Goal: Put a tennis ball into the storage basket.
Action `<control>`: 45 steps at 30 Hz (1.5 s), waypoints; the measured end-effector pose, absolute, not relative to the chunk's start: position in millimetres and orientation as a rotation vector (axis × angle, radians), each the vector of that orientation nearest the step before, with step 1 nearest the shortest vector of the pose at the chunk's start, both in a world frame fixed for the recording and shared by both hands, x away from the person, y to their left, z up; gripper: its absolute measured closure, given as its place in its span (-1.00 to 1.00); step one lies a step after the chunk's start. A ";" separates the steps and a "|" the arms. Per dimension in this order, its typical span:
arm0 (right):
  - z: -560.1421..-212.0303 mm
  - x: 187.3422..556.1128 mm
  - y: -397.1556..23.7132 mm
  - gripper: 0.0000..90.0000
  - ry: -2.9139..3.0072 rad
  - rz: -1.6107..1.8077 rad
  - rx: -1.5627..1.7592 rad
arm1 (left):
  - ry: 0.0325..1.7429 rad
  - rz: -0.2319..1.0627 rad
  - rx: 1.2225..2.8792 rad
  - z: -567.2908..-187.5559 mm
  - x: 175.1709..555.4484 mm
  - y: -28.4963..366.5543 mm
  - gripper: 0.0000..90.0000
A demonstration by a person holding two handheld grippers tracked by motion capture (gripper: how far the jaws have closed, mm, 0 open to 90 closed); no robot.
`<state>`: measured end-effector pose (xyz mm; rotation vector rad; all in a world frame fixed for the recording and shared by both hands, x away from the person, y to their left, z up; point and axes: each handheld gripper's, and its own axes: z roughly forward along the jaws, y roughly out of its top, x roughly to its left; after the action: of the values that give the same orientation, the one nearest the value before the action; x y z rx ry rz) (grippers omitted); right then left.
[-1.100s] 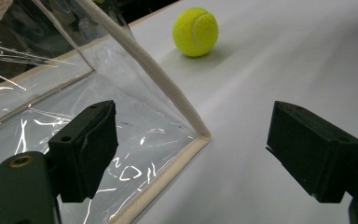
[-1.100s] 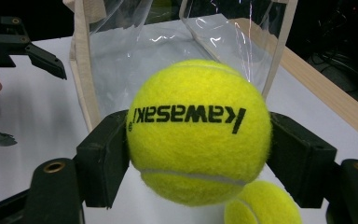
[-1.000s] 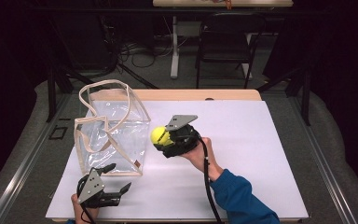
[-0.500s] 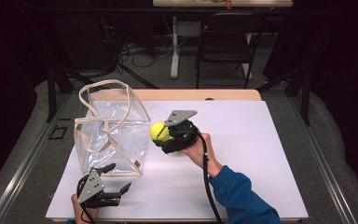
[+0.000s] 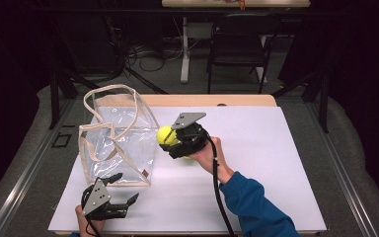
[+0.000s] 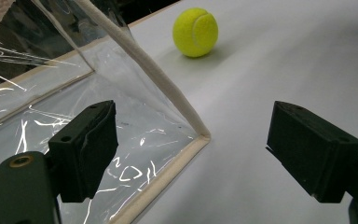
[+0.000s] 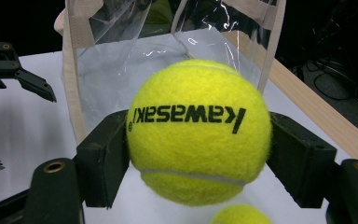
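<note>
My right gripper (image 5: 169, 139) is shut on a yellow tennis ball (image 5: 165, 134) marked KAWASAKI (image 7: 198, 126), held above the table just right of the bag's upper edge. The clear plastic bag (image 5: 118, 145) with cream trim and handles stands at the left of the white sheet, its mouth open upward. A second yellow ball (image 6: 195, 31) lies on the sheet under the right hand, its top peeking in low (image 7: 240, 215). My left gripper (image 5: 128, 186) is open near the bag's front bottom corner (image 6: 200, 135), which lies between the wide-apart jaws without touching them.
The white sheet (image 5: 256, 163) covers a wooden table whose far edge (image 5: 237, 100) shows bare. A dark chair (image 5: 237, 49) and floor cables stand beyond the table. The left gripper (image 7: 14, 70) appears far left in the right gripper view.
The right gripper with its ball has crept slightly up and toward the bag. The left gripper has kept still.
</note>
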<state>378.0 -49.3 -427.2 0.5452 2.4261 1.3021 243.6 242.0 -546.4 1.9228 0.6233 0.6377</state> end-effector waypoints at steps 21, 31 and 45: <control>-418.3 386.0 -42.5 -0.42 2.442 1.270 0.524 | 0.621 0.633 1.919 -546.5 244.6 242.2 -0.64; -411.7 390.2 -40.5 -0.42 2.435 1.285 0.525 | 0.620 0.631 1.921 -546.5 244.4 241.9 -0.65; -398.7 399.3 -37.6 -0.42 2.425 1.293 0.530 | 0.624 0.631 1.914 -546.5 244.4 242.1 -0.65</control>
<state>399.3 -37.6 -398.7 0.5302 2.4251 1.2928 244.4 242.1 -546.5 1.9140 0.6239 0.6305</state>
